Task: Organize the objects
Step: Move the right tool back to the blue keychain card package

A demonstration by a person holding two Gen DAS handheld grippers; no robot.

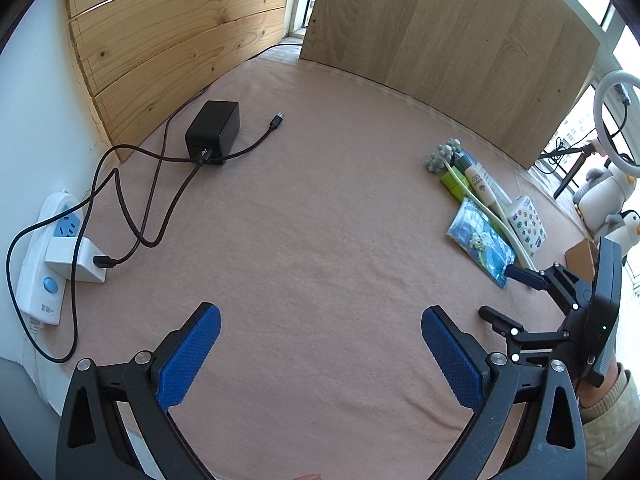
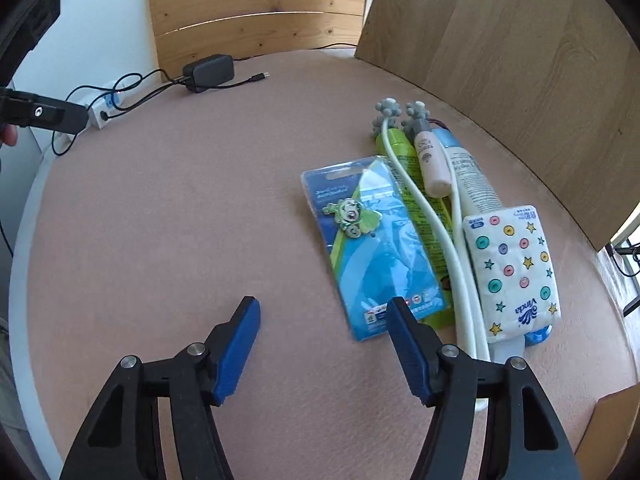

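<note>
A row of objects lies on the pink mat at the right: a blue carded toy packet [image 2: 372, 248] [image 1: 480, 242], a green tube [image 2: 416, 188], a white looped massager with grey knobbed heads [image 2: 452, 240] [image 1: 444, 154], a pink tube [image 2: 434, 164], a white tube [image 2: 476, 180] and a Vinda tissue pack [image 2: 512, 268] [image 1: 528, 224]. My right gripper [image 2: 320, 328] is open and empty, its right finger at the packet's near edge. It also shows in the left wrist view [image 1: 508, 292]. My left gripper [image 1: 320, 320] is open and empty over bare mat.
A black charger [image 1: 214, 130] with tangled cables and a white power strip [image 1: 44, 264] sit at the left by the wooden wall panels [image 1: 168, 40]. A wooden board [image 2: 520, 60] stands behind the objects. A ring light [image 1: 616, 116] and plush penguins [image 1: 608, 196] stand at the far right.
</note>
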